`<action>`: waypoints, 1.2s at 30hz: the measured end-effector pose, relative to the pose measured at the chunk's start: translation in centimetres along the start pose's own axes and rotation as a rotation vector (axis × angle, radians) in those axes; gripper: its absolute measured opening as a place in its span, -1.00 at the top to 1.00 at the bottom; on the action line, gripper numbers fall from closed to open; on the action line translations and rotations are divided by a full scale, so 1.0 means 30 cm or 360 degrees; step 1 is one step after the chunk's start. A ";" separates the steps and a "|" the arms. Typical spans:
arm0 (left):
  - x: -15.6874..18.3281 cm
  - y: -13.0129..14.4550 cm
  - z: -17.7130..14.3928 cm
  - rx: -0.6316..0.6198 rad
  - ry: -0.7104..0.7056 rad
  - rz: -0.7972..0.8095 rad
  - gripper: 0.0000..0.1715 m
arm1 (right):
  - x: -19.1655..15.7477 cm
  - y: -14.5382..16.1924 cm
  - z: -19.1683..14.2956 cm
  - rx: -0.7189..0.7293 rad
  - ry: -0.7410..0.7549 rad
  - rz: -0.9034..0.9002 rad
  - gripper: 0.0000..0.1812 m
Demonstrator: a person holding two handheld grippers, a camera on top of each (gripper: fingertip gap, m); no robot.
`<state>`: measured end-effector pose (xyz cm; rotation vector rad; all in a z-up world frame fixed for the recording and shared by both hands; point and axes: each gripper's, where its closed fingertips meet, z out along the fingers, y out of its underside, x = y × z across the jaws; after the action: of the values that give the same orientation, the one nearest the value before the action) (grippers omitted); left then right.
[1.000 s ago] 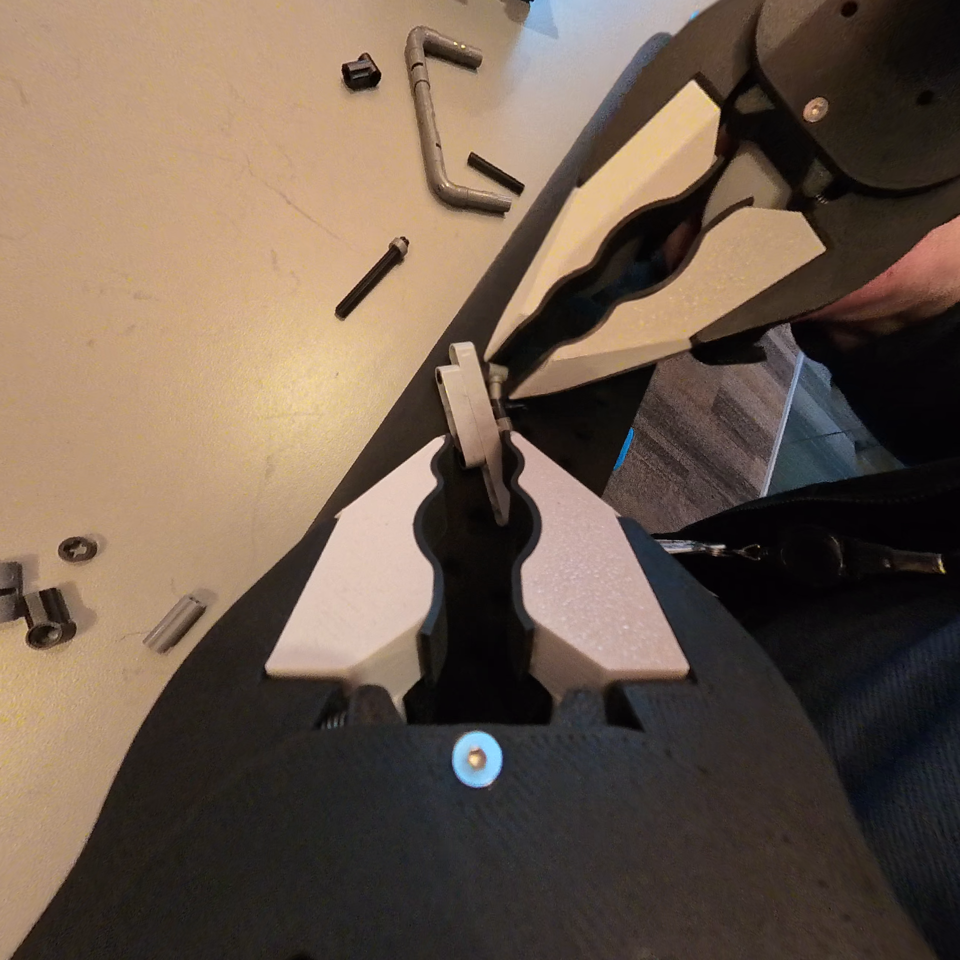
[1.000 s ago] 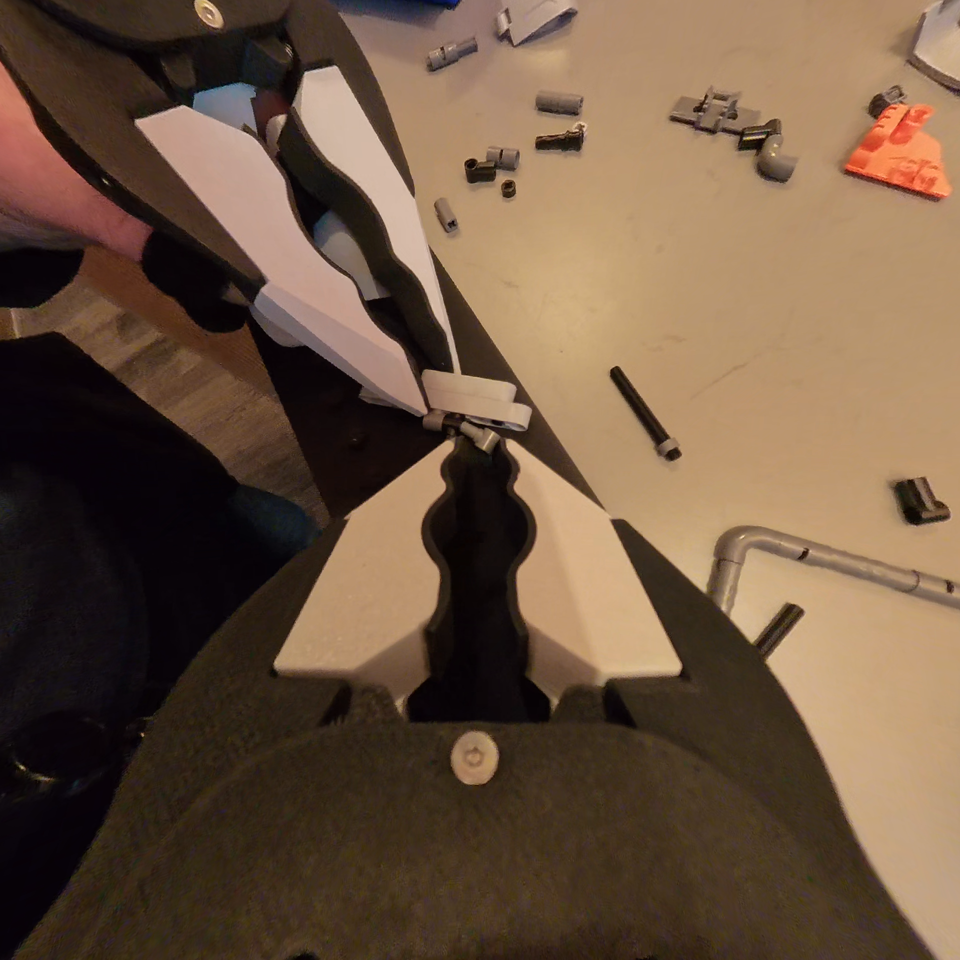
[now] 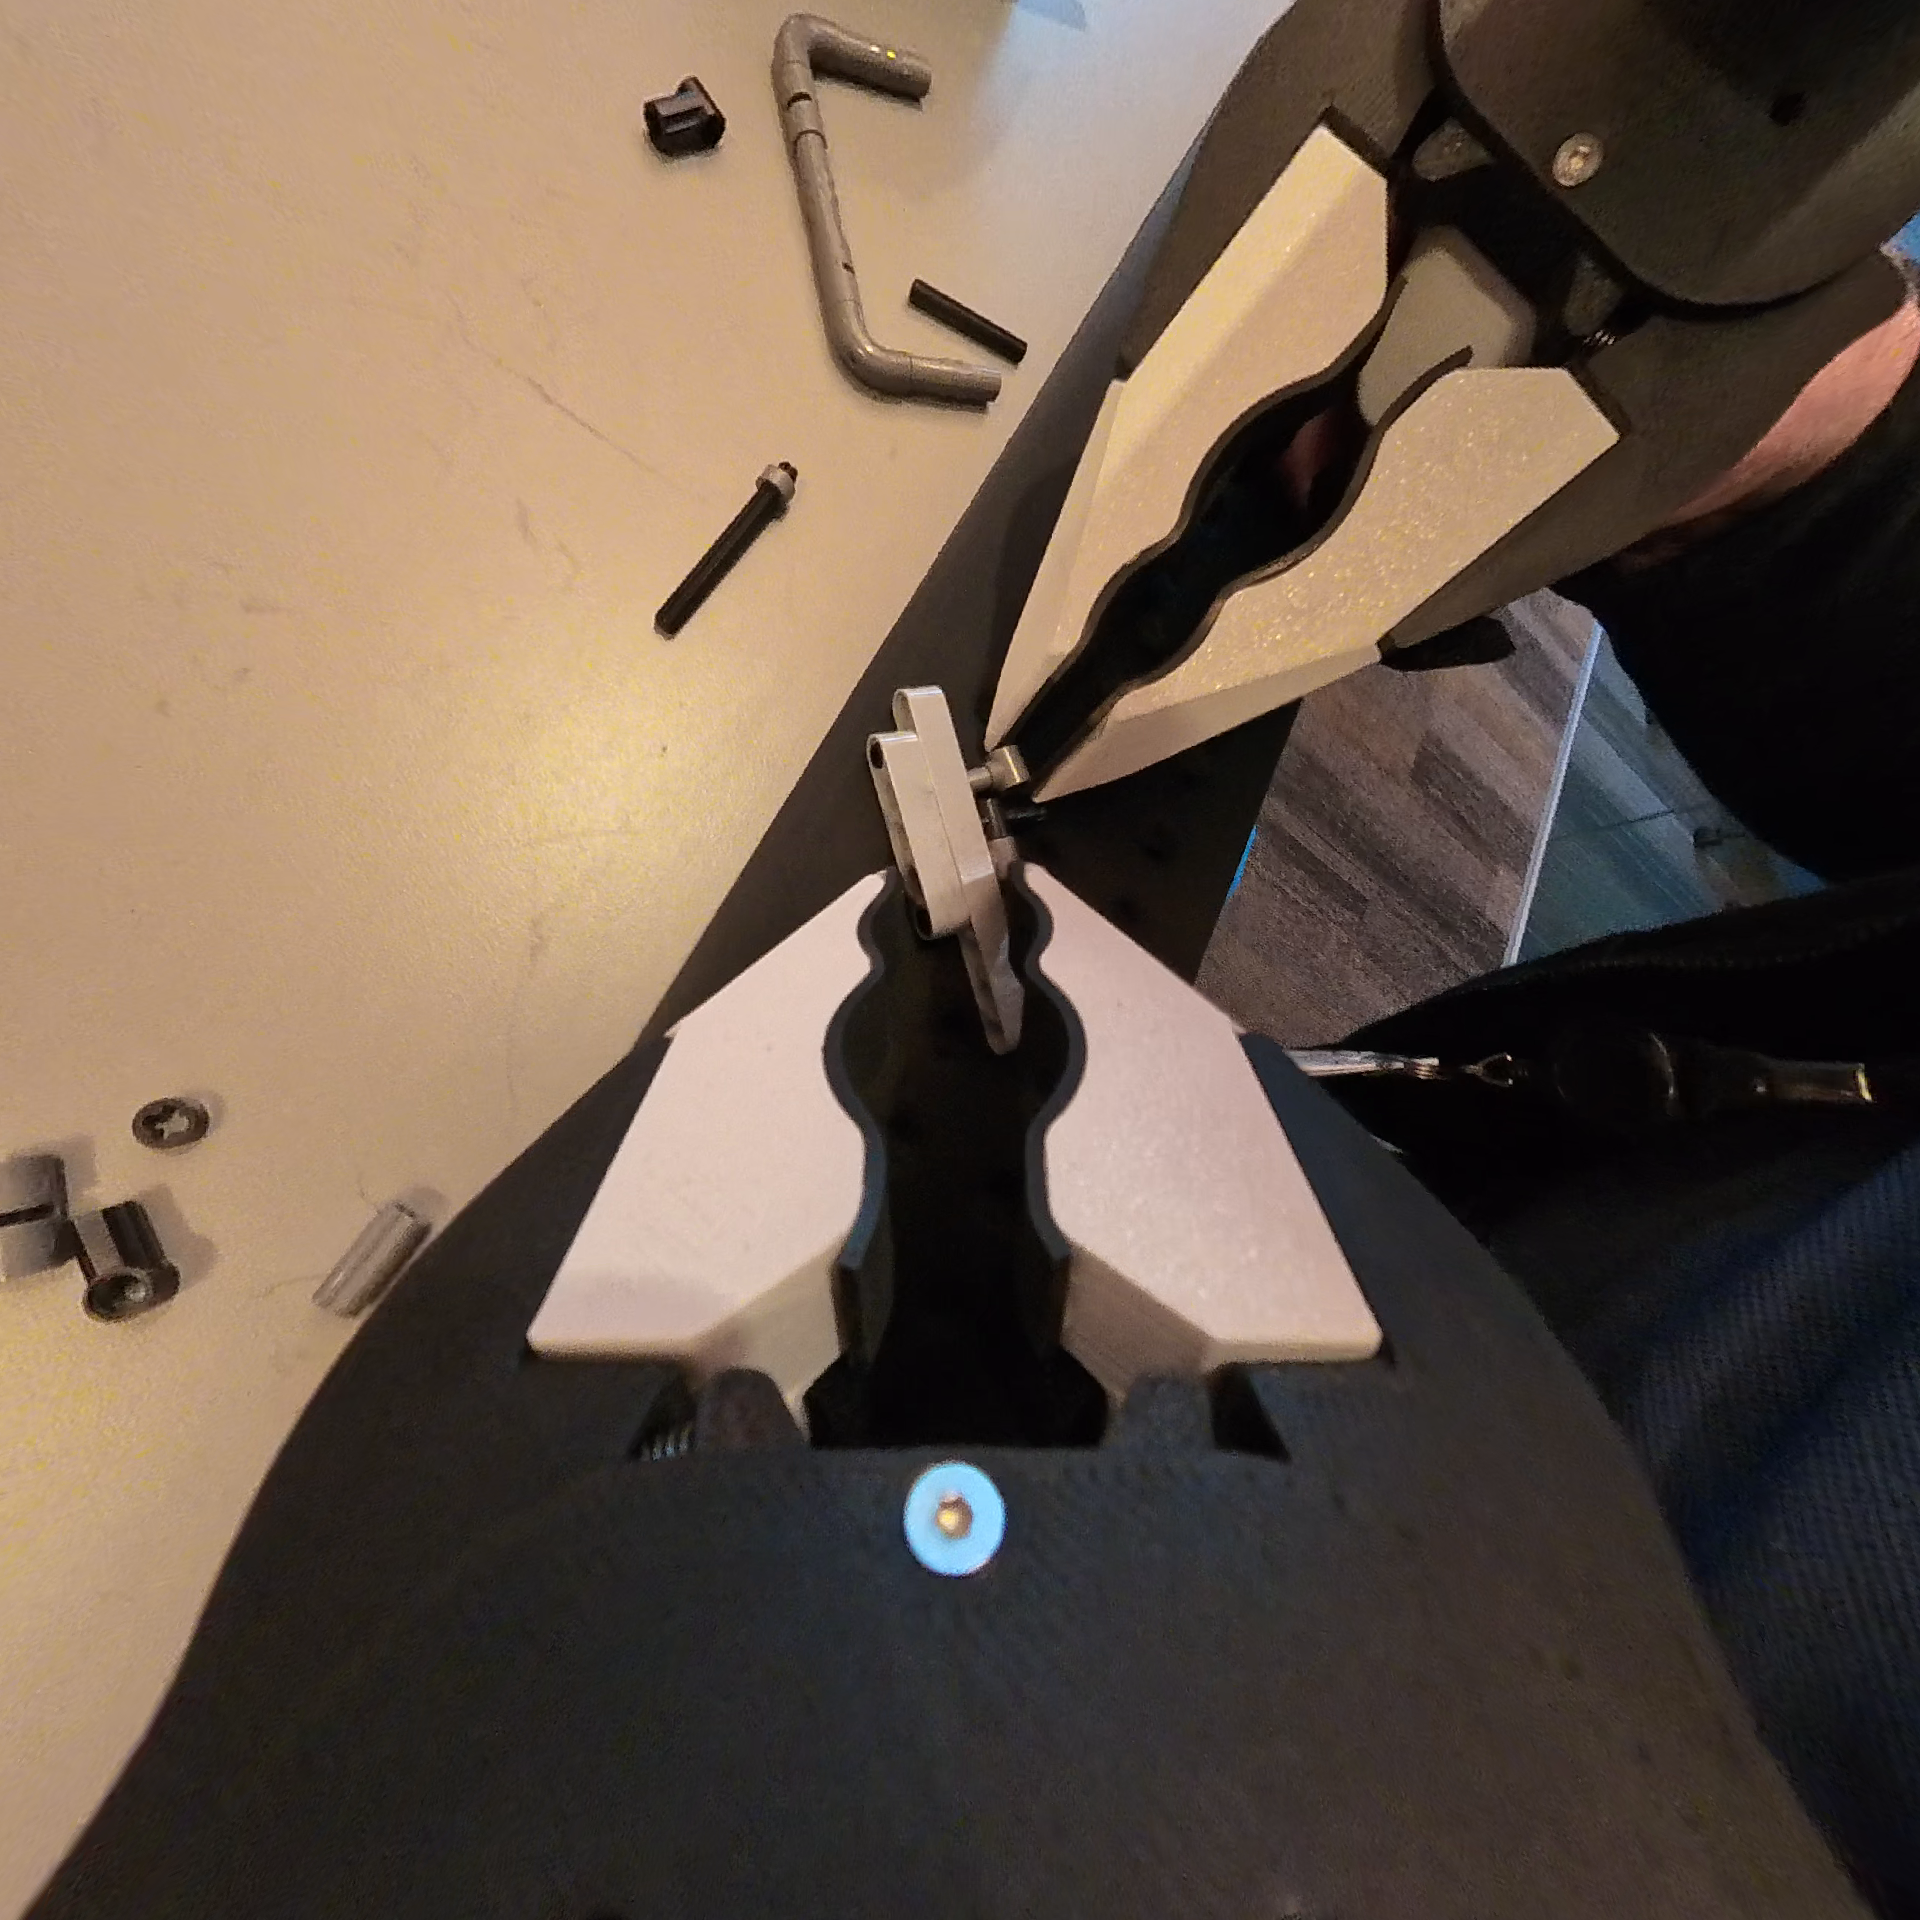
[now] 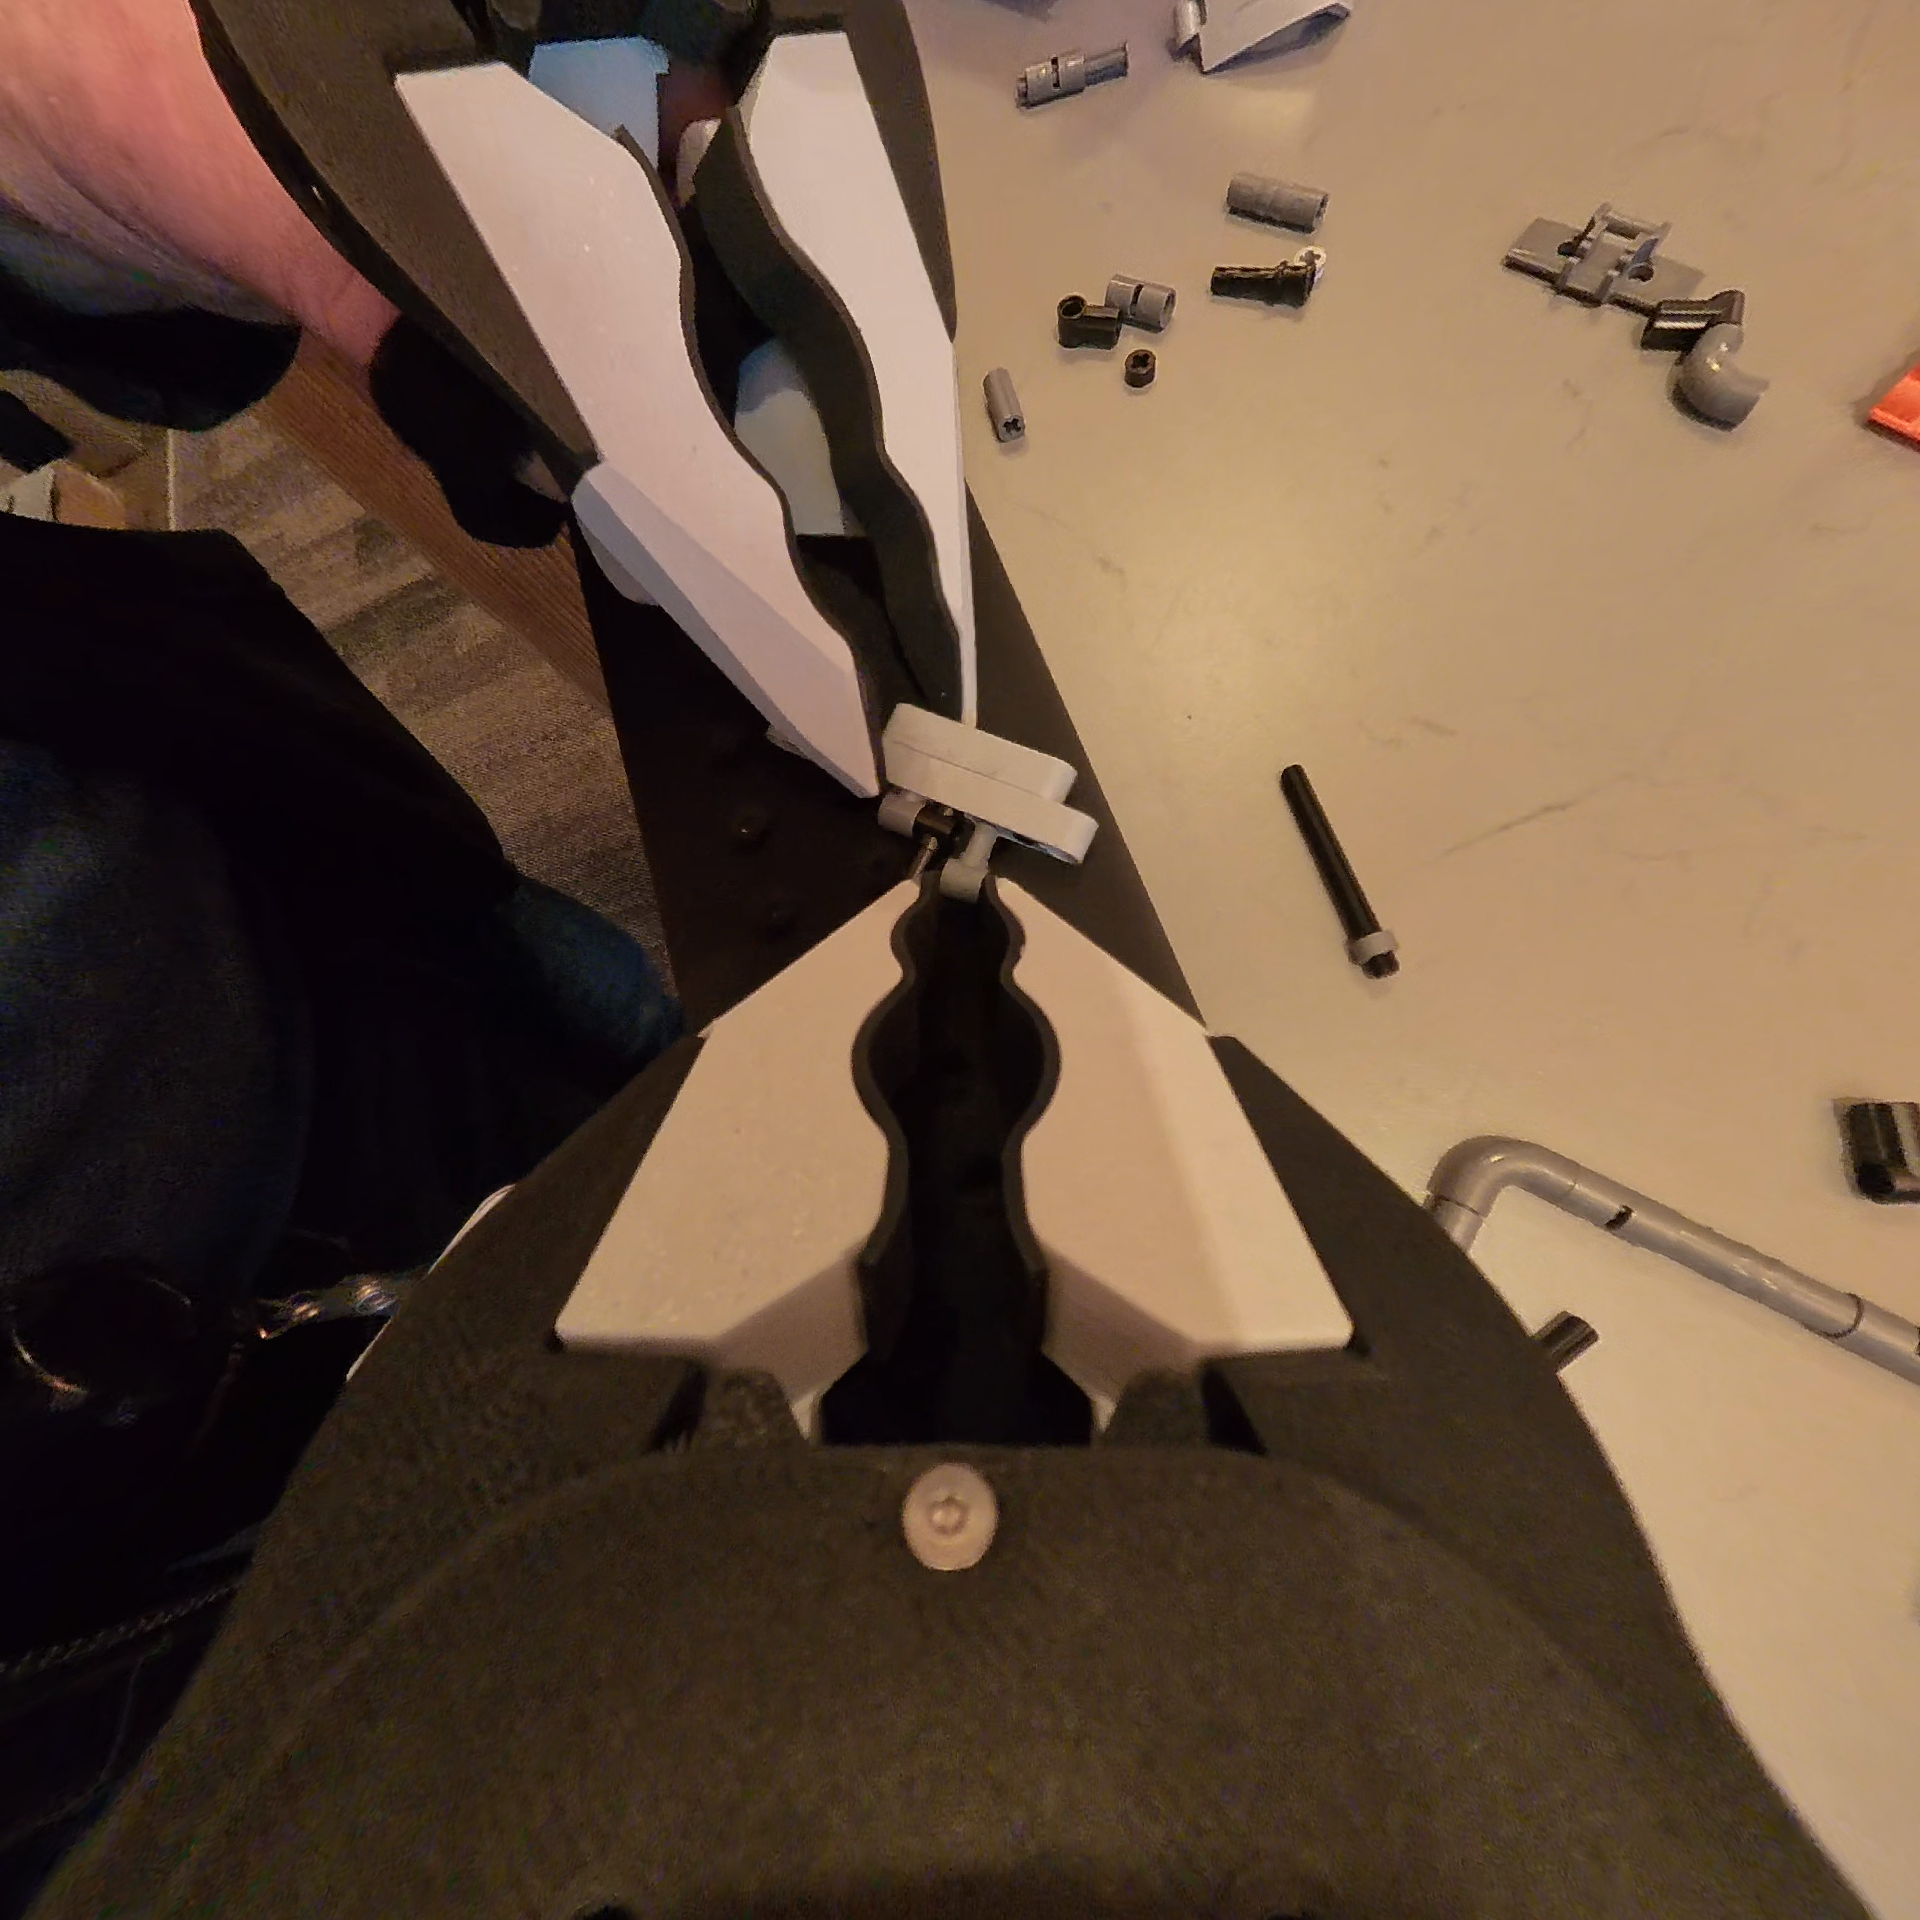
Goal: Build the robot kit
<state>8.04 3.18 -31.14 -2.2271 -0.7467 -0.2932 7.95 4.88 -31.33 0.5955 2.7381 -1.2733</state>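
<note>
My left gripper [image 3: 954,878] is shut on a light grey flat plastic piece [image 3: 930,821] made of stacked beams, held on edge above the table's dark rim. My right gripper [image 3: 1023,764] comes in from the upper right, shut on a small grey pin [image 3: 1000,769] that sticks out of the piece's side. In the right wrist view my right gripper [image 4: 961,888] pinches that pin [image 4: 968,857], with a small black peg beside it. The left gripper [image 4: 920,748] holds the flat piece [image 4: 987,774] from the upper left. Both grippers meet tip to tip.
On the beige table [image 3: 312,623] lie a bent grey tube [image 3: 831,208], a black axle [image 3: 727,551], a short black rod [image 3: 966,332] and small connectors [image 3: 114,1257]. Farther off lie more small parts [image 4: 1122,312], a grey assembly [image 4: 1600,255] and an orange piece [image 4: 1896,410]. A person's dark clothing is below the table edge. The tips of both grippers are at nearly the same place.
Almost nothing. Both grippers keep their hold; the right gripper's tips sit slightly farther from the flat piece, so the pin shows more.
</note>
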 end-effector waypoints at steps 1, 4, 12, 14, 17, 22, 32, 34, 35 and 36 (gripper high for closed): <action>0.001 -0.003 -0.002 -0.0004 0.0008 0.0004 0.77 | 0.000 0.000 0.001 0.0000 -0.0002 0.0002 0.94; -0.007 -0.014 -0.006 -0.0020 0.0013 0.0016 0.74 | 0.001 0.000 0.001 0.0003 -0.0002 0.0000 0.94; -0.017 -0.024 0.011 -0.0079 0.0078 -0.0002 0.85 | 0.002 0.002 0.003 0.0002 0.0015 -0.0016 0.95; -0.018 -0.024 0.011 -0.0081 0.0089 -0.0003 0.86 | 0.001 0.003 0.003 0.0004 0.0022 -0.0026 0.94; -0.019 -0.025 0.013 -0.0072 0.0102 -0.0003 0.87 | 0.002 0.004 0.003 0.0008 0.0046 -0.0052 0.95; -0.019 -0.026 0.016 -0.0063 0.0107 0.0017 0.88 | 0.002 0.001 0.000 0.0023 0.0006 -0.0013 0.95; -0.018 -0.029 0.020 -0.0031 0.0131 0.0005 0.89 | 0.008 0.005 -0.002 0.0029 0.0048 -0.0030 0.95; -0.018 -0.029 0.020 -0.0020 0.0132 0.0004 0.89 | 0.009 0.004 -0.003 0.0032 0.0066 -0.0045 0.95; -0.017 -0.029 0.020 -0.0013 0.0135 -0.0001 0.89 | 0.010 0.004 -0.002 0.0030 0.0078 -0.0052 0.95; -0.018 -0.029 0.020 -0.0006 0.0141 -0.0007 0.89 | 0.011 0.004 -0.002 0.0029 0.0090 -0.0060 0.95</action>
<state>7.07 3.85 -31.27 -2.2012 -0.7041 -0.3930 7.71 5.09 -31.45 0.5929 2.7991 -1.3107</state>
